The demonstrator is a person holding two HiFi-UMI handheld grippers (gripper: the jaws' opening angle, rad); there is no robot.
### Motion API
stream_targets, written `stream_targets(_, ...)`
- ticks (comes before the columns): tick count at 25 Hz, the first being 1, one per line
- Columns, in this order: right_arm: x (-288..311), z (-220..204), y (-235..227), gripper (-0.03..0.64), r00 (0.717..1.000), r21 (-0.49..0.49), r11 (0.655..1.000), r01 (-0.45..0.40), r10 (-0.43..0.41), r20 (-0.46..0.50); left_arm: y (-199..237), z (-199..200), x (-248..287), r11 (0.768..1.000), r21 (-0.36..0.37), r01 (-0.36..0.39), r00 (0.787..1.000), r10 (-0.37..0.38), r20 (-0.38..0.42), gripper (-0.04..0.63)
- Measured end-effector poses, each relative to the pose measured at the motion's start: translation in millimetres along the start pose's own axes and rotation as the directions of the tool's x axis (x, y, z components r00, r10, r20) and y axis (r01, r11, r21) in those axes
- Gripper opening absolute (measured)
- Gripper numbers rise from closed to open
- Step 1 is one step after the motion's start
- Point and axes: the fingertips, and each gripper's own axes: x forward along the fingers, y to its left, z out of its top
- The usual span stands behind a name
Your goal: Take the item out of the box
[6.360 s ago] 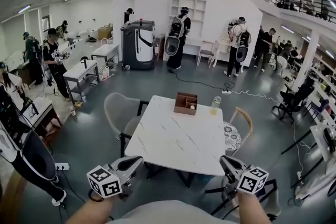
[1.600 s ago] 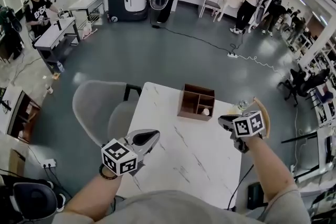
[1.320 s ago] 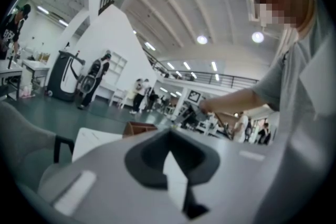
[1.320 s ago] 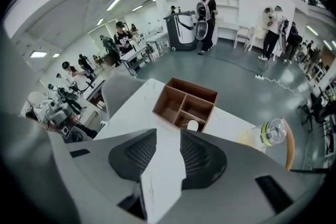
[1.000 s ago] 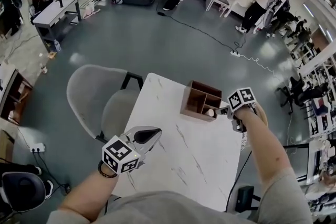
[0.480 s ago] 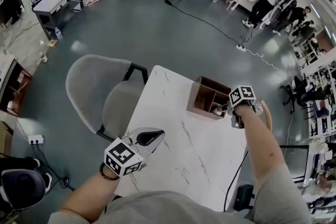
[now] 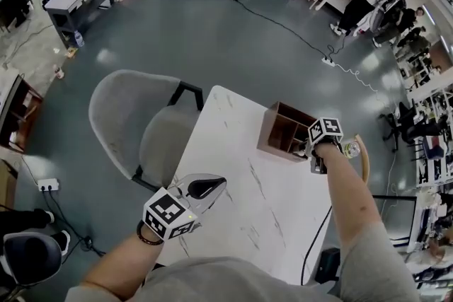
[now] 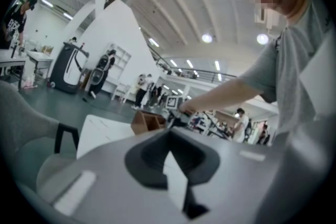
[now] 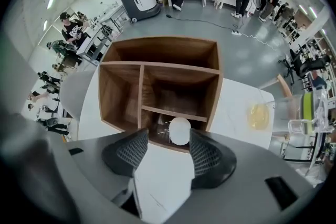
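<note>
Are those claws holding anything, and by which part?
Nothing yet. The right gripper is open near the white ball; the left gripper is shut, empty.

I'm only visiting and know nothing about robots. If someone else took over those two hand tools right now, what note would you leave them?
Left gripper: shut, empty, held by the near left edge of the white table.
Right gripper: open, holding nothing, pointed at the box.
Things: the white round item lies in the near small compartment of the wooden box, just beyond the right jaw tips.
Done: the right gripper is lined up.
Left: move in, close on the item, lift it out.
</note>
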Motion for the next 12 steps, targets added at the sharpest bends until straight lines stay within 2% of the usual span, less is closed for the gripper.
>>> stream_targets(12,13,-1,-3,0.233,0.996,0.016,0.997,0.081,-0.080,-0.030,3,-3,-3,1.000,-0.017,0.016,1.000,-0.016,-0.001,0.003)
